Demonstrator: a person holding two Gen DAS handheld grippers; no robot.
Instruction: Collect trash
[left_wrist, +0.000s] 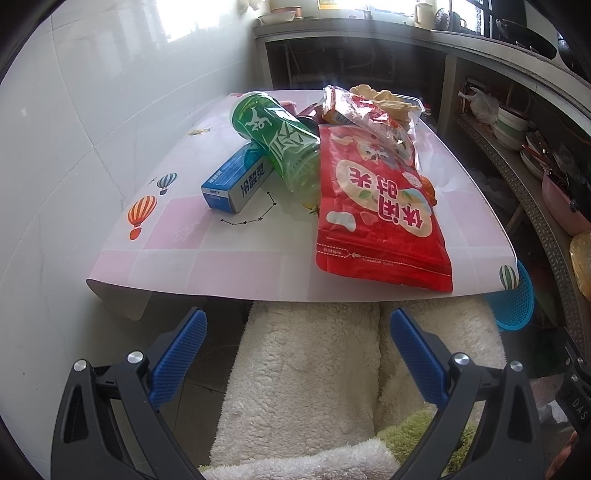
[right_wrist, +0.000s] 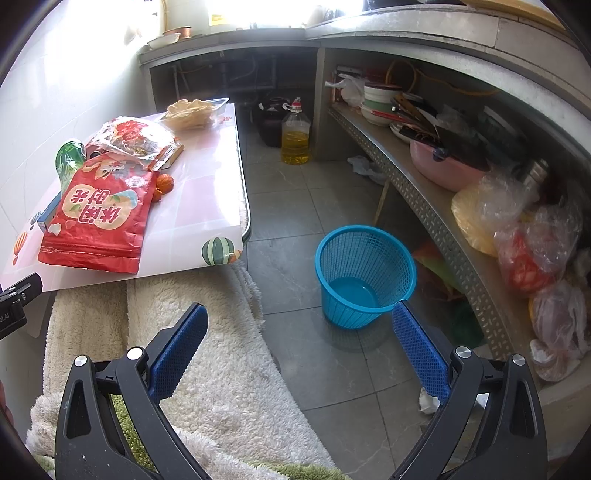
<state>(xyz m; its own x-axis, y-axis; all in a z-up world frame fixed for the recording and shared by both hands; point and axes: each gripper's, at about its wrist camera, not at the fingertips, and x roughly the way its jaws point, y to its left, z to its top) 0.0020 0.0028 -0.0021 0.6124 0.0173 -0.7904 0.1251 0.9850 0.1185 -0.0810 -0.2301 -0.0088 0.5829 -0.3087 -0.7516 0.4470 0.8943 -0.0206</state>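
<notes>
A red snack bag (left_wrist: 373, 206) lies on the pink table (left_wrist: 229, 258), also in the right wrist view (right_wrist: 99, 218). Beside it lie a green plastic bottle (left_wrist: 284, 144), a blue and white box (left_wrist: 236, 181), a crumpled clear wrapper (left_wrist: 365, 114) and orange peel (right_wrist: 164, 184). An empty blue mesh bin (right_wrist: 364, 273) stands on the floor right of the table. My left gripper (left_wrist: 295, 321) is open and empty, below the table's near edge. My right gripper (right_wrist: 299, 321) is open and empty, above the floor near the bin.
A tray of crackers (right_wrist: 192, 110) sits at the table's far end. A fluffy white cloth (right_wrist: 207, 354) lies under both grippers. An oil jug (right_wrist: 295, 136) stands on the floor. A shelf (right_wrist: 424, 192) on the right holds bowls, a pink pot and plastic bags.
</notes>
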